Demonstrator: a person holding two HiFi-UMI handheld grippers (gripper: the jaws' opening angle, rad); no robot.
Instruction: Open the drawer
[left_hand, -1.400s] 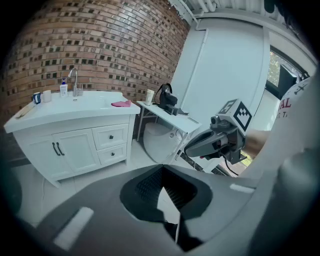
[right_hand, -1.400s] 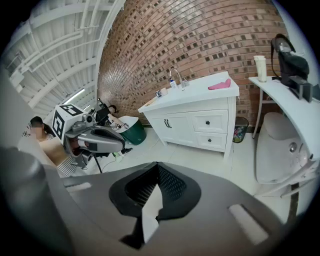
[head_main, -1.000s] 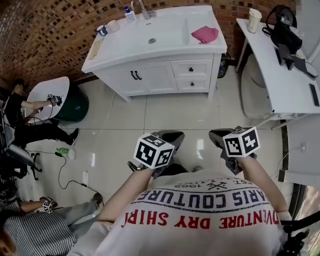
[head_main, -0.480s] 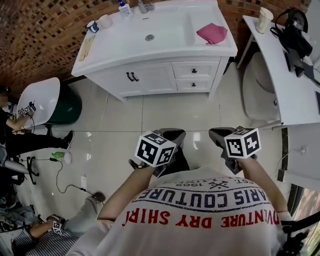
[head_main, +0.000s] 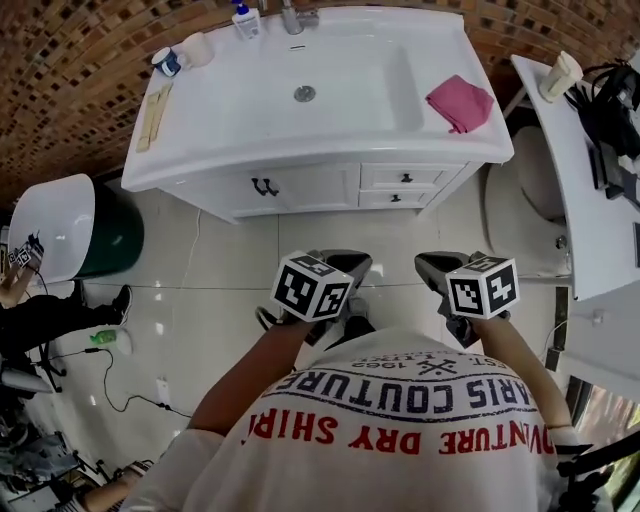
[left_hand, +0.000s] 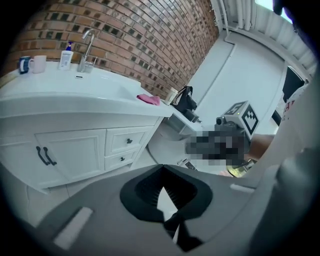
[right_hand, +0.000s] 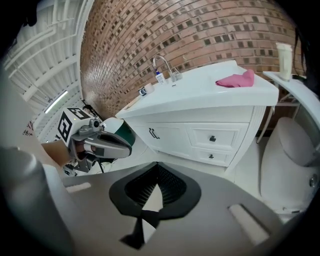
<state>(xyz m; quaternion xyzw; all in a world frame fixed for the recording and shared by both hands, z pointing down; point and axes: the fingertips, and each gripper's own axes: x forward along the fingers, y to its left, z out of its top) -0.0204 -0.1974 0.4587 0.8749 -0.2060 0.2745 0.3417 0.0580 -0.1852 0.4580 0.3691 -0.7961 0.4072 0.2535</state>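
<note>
Squarely at the top of the head view stands the white bench (head_main: 250, 130), with a basin sunk in its top and a brick wall behind it. Below the bench in that view the person's shirt (head_main: 400, 430) fills the foreground. Its print is upside down: "COUTURE" in blue, "DRY SHIR" in red with the rest lost over the sides, and a small "1962". Right of the bench a white desk (head_main: 590, 180) is cut by the frame edge, and the dark gear on it is too tangled to name. Left of the bench sits a green drum (head_main: 115, 240) under a round white top. In the bench's front, right of the double doors, the upper drawer (head_main: 405, 178) and lower drawer (head_main: 395, 198) both sit flush and closed, each with one dark knob. Well short of the bench, over the tiled floor, the left tongs (head_main: 345, 268) and right tongs (head_main: 438, 270) point toward it. Each gripper view shows the tips pressed together with nothing between them. On the bench's right end lies a pink cloth (head_main: 460, 102). Behind the basin are the tap (head_main: 293, 18), clipped by the frame's top, and a soap bottle (head_main: 243, 20) whose blue label is too small to read. At the bench's left end are a mug (head_main: 165, 62), a pale cup (head_main: 197, 47) and tan strips (head_main: 153, 103) I cannot identify
</note>
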